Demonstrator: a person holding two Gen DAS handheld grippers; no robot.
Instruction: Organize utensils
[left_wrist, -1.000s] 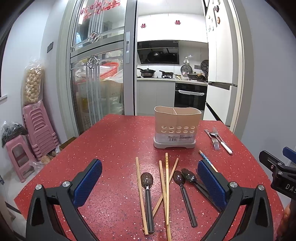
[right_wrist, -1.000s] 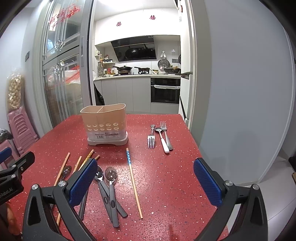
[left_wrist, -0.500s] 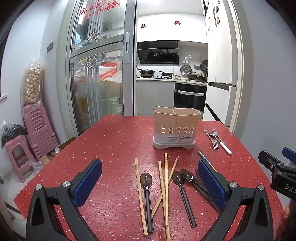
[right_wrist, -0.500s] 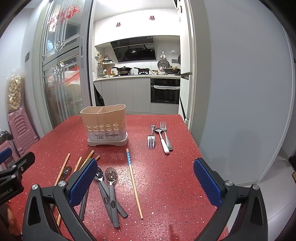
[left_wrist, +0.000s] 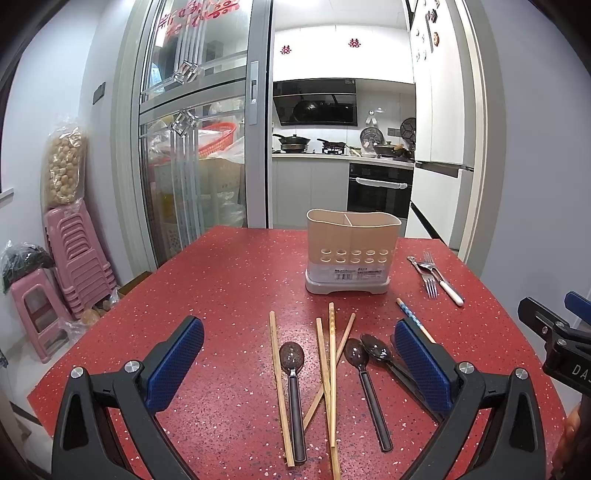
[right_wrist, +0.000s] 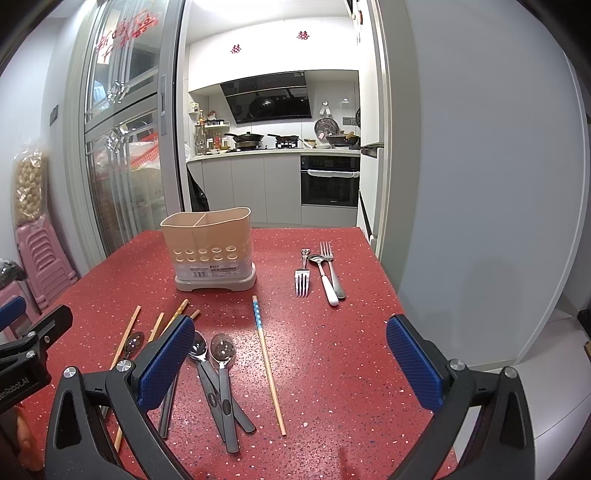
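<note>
Both grippers were held above the near edge of the red speckled table, the left gripper and the right gripper each with jaws spread wide and nothing between the blue pads. The beige utensil holder, divided into two compartments and seemingly unfilled, stood at mid-table. Before it lay the loose wooden chopsticks, partly crossed, three black-handled spoons, and a single blue-patterned chopstick; two forks and a white-handled spoon lay together, well apart to the right. The likeliest fault would be a pinch taking two overlapping chopsticks at once, or a thin stick rolling away from the pads on the hard surface; a utensil dropped in off-centre might also tip the light holder. A barcode label on the holder's base carried print too small to read. Partial lettering "DA" showed on the right tool's body and "nRobot.AI" on the left's; red paper cut-outs hung on the kitchen wall.
</note>
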